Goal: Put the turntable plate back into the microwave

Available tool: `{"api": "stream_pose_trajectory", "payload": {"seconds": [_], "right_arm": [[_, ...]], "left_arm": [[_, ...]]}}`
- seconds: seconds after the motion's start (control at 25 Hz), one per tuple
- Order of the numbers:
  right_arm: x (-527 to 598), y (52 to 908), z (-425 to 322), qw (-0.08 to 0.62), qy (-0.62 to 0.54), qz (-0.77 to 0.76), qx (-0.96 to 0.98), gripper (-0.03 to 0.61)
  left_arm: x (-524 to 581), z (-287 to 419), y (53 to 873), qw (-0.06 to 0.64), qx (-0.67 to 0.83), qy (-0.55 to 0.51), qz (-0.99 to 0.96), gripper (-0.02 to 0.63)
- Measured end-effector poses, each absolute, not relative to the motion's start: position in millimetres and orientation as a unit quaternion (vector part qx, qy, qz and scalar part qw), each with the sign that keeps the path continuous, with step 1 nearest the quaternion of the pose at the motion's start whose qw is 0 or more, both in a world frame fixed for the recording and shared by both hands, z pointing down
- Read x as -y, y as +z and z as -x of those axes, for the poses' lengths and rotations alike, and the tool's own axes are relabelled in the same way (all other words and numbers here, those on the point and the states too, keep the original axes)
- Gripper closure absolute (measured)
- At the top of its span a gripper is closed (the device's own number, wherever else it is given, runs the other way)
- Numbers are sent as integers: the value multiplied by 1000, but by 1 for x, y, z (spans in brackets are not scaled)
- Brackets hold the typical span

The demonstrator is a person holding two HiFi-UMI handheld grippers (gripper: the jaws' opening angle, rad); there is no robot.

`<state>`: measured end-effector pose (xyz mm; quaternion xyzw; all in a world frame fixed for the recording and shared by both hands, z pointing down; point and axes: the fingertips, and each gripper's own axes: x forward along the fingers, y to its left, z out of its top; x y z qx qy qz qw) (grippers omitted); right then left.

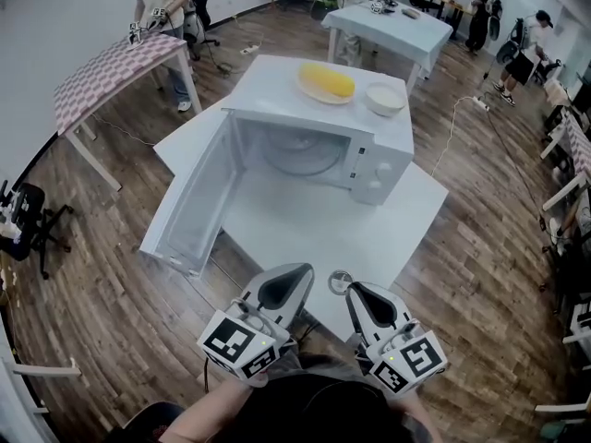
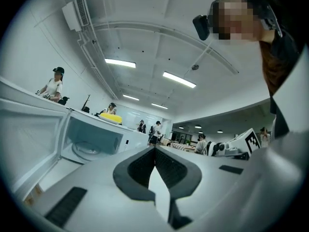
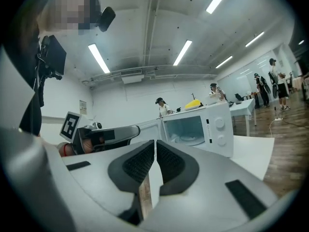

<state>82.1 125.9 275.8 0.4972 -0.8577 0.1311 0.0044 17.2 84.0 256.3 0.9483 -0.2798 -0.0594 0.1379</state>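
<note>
- Left claw (image 1: 297, 273) pressed shut, pads meeting with nothing between them; same in its own view (image 2: 155, 150).
- Right claw (image 1: 356, 290) likewise closed and empty, pads together (image 3: 155, 144).
- Both held low and side by side over the near edge of the white table (image 1: 314, 233), well short of the microwave (image 1: 380, 169).
- Turntable plate (image 1: 300, 158) lying flat inside the cavity, straight ahead of both claws and well apart from them; seen ahead and to the left from the left claw (image 2: 87, 150), ahead and to the right from the right claw (image 3: 191, 138).
- Door (image 1: 189, 206) swung wide open, ahead and to the left of the left claw.
- Step in hand, as a judgement: placing looks done, claws clear of the oven. Next move likely a check that the plate sits level, perhaps a push on the door.
- Count: two claws, one microwave, one turntable plate, one door.
- On the oven top, beyond the claws: one yellow food item (image 1: 325, 81), one white bowl (image 1: 385, 98).
- Between the two claw tips on the table: one small ring-like thing (image 1: 340, 281), too small to name.
</note>
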Motion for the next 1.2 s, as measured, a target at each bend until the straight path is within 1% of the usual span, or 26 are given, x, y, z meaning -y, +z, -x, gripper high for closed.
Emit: {"api": "stream_pose_trajectory", "payload": {"seconds": [0.24, 0.64, 1.0, 1.2], "right_arm": [[-137, 265, -90, 6, 111, -498, 860, 546], [-152, 275, -108, 7, 129, -505, 854, 546], [-151, 286, -93, 7, 150, -470, 870, 546], [-153, 290, -90, 6, 163, -460, 873, 546]], "left_arm": [[-88, -17, 255, 119, 293, -40, -948, 601], [-93, -2, 265, 135, 321, -31, -937, 601], [-99, 14, 280, 153, 344, -5, -927, 601], [-99, 11, 285, 161, 343, 5, -925, 601]]}}
